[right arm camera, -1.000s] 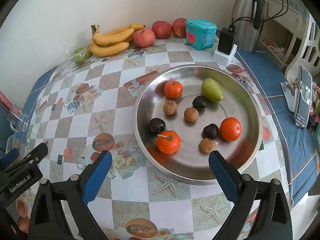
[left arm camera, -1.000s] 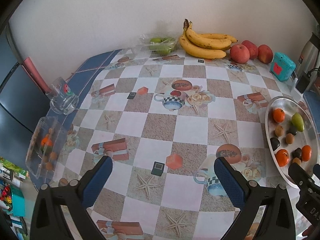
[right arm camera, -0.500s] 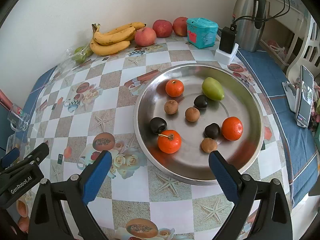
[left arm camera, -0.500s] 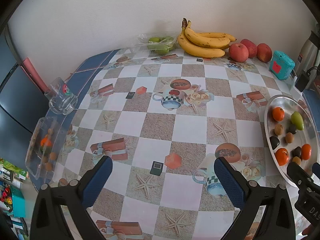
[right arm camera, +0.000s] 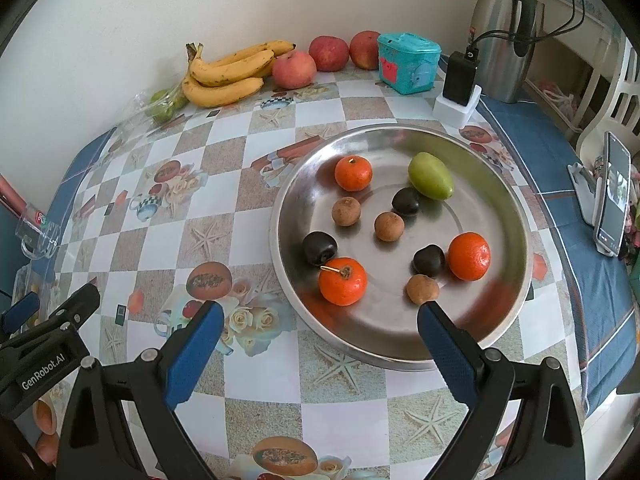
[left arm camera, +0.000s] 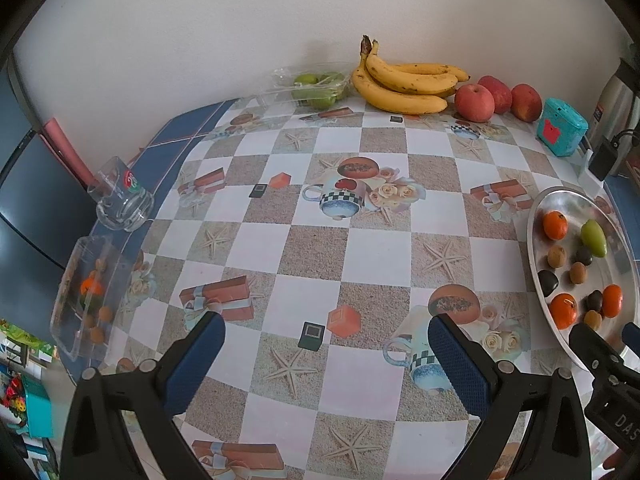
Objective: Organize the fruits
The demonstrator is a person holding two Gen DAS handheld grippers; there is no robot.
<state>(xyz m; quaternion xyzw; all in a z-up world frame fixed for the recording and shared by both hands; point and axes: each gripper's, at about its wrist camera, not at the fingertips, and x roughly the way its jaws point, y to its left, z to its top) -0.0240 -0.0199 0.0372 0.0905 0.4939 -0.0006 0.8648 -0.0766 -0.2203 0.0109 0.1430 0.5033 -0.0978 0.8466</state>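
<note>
A steel tray (right arm camera: 508, 304) holds three tangerines (right arm camera: 343, 281), three dark plums (right arm camera: 319, 246), three brown longans (right arm camera: 389, 226) and a green fruit (right arm camera: 430, 181). My right gripper (right arm camera: 318, 332) is open and empty, hovering over the tray's near rim. My left gripper (left arm camera: 326, 344) is open and empty above the checked tablecloth; the tray (left arm camera: 536, 236) lies to its right. A clear box (left arm camera: 86, 296) with a tangerine and longans sits at the table's left edge. Bananas (left arm camera: 404, 82) and apples (left arm camera: 474, 102) lie along the far wall.
A clear bag of green fruit (left arm camera: 318, 84), a teal tin (right arm camera: 408, 62), a charger (right arm camera: 460, 80) and a steel flask (right arm camera: 504, 36) stand at the back. A glass mug (left arm camera: 122, 196) sits at the left edge. A phone on a stand (right arm camera: 610, 196) is at the right.
Both views have crept slightly; the fruit and tray have not moved and both grippers stay open.
</note>
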